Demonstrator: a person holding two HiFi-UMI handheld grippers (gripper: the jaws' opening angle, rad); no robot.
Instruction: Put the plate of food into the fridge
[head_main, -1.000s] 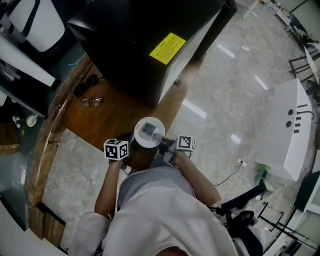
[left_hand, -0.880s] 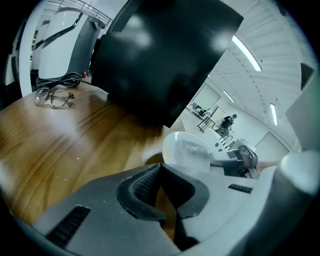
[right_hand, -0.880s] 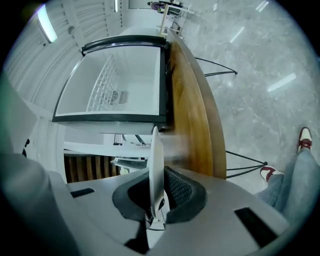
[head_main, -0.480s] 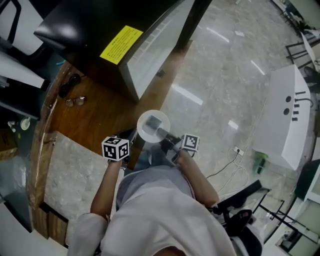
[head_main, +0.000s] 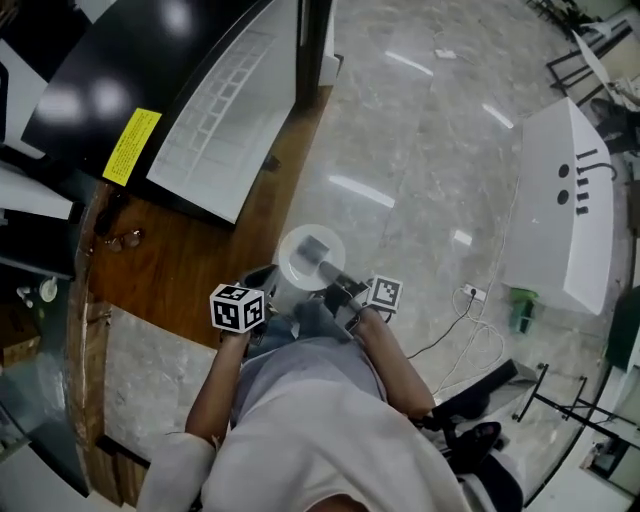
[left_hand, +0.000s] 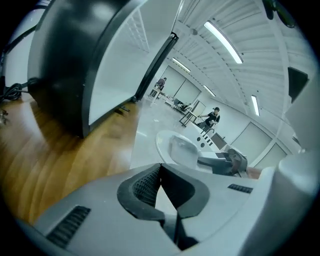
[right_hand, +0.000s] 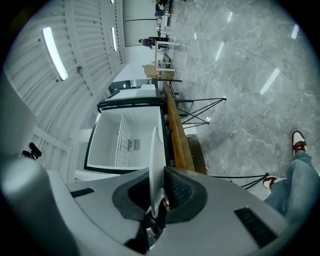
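Note:
A white plate (head_main: 310, 258) with a wrapped piece of food on it hangs level in front of me over the counter's edge. My right gripper (head_main: 338, 281) is shut on its near rim. The right gripper view shows the plate (right_hand: 154, 155) edge-on between that gripper's (right_hand: 156, 186) pads. Beyond it stands the black fridge (right_hand: 125, 142), its white inside open. In the head view the fridge (head_main: 200, 110) is at the upper left, with its door swung wide. My left gripper (head_main: 262, 283) hovers left of the plate, shut on nothing. Its own view shows the left gripper (left_hand: 160, 172) with the plate (left_hand: 172, 145) ahead to the right.
A wooden counter (head_main: 190, 270) carries the fridge, with a pair of glasses (head_main: 120, 240) beside it and a marble slab (head_main: 140, 370) nearer me. A white cabinet (head_main: 560, 200), a green bottle (head_main: 520, 312), a floor cable (head_main: 470, 340) and a chair base (head_main: 480, 425) are on the right.
The fridge door has swung from nearly closed to wide open, baring the white inside. The plate stays in my right gripper, and both grippers hold about the same place before me.

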